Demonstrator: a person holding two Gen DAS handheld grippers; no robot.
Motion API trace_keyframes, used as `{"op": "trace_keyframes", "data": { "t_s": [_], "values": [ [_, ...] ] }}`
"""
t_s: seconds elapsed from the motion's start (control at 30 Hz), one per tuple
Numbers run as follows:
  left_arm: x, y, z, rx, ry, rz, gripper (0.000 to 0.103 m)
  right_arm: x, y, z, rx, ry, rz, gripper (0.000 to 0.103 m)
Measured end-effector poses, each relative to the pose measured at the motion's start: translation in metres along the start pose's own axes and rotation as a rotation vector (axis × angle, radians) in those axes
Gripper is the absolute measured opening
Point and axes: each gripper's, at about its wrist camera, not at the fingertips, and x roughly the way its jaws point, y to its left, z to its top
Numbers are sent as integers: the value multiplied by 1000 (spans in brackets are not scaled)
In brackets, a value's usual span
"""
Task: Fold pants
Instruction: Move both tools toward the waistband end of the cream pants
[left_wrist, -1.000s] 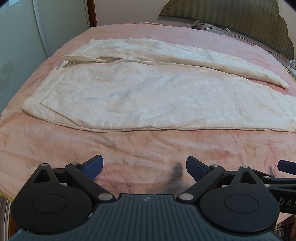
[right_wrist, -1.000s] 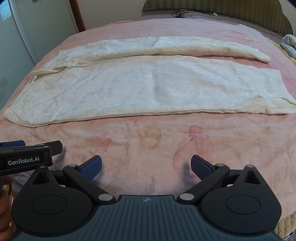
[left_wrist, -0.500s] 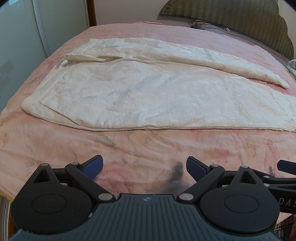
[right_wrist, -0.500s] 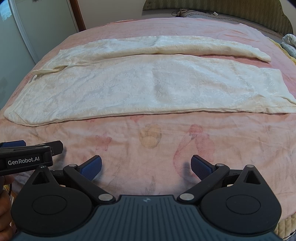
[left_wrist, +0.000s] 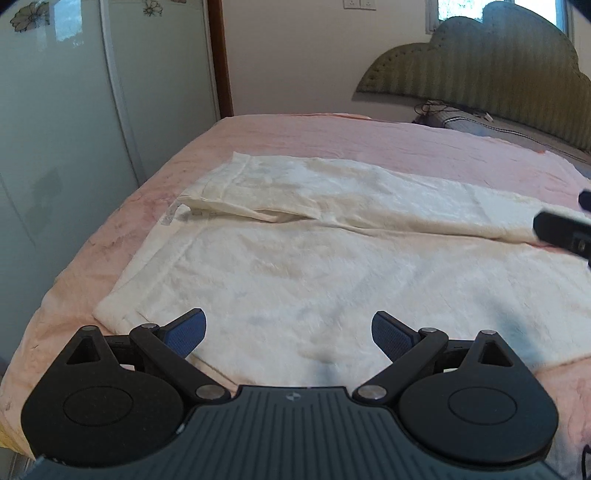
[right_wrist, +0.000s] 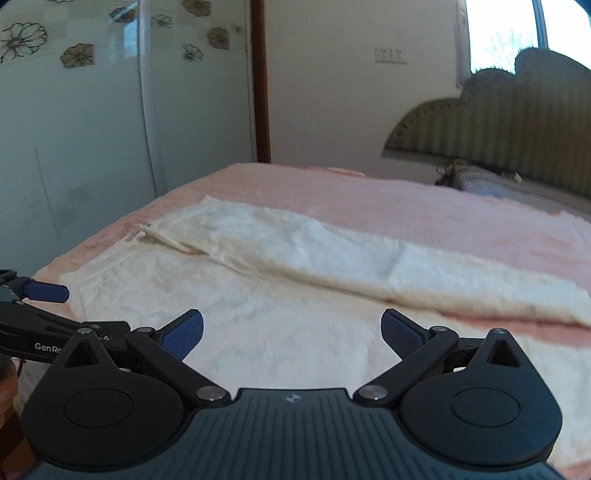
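Two tools, left (left_wrist: 288, 330) and right (right_wrist: 291, 330), spread wide, empty, above cream pants (left_wrist: 295, 266) on pink bedspread (left_wrist: 332, 136); green headboard (left_wrist: 480, 62) behind.

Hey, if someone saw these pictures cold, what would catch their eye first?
The cream pants spread flat across the pink bed, one leg lying behind the other, fill the middle of both views. In front, the left claw and right claw hang open over the near leg, blue pads wide apart, gripping nothing. Behind, a scalloped green headboard stands at the right and glass doors with flower prints at the left.
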Motion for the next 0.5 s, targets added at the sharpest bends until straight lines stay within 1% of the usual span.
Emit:
{"op": "trace_keyframes", "data": {
  "t_s": [0.07,0.1,0.13,0.17,0.2,0.23,0.33,0.4,0.47,0.5],
  "values": [
    [12,10,8,-16,20,-17,95,12,-3,13,-75,-142,17,103],
    [16,14,12,-14,23,-20,95,22,-4,17,-131,-179,38,103],
    [20,18,15,-12,21,-12,95,38,-5,21,-181,-168,66,103],
    [24,21,18,-12,16,1,96,67,-8,32,-237,-70,116,103],
    [27,24,22,-8,12,13,97,90,-11,38,-252,1,141,103],
    [32,26,25,-1,11,23,97,114,-18,43,-236,44,154,103],
    [44,32,35,15,12,50,97,176,-47,61,-107,127,233,103],
    [54,36,41,8,22,51,97,212,-64,71,-39,162,254,103],
    [64,38,46,2,38,50,97,252,-79,79,14,215,266,103],
    [69,39,49,1,45,51,97,268,-84,79,36,235,272,103]
  ]
}}
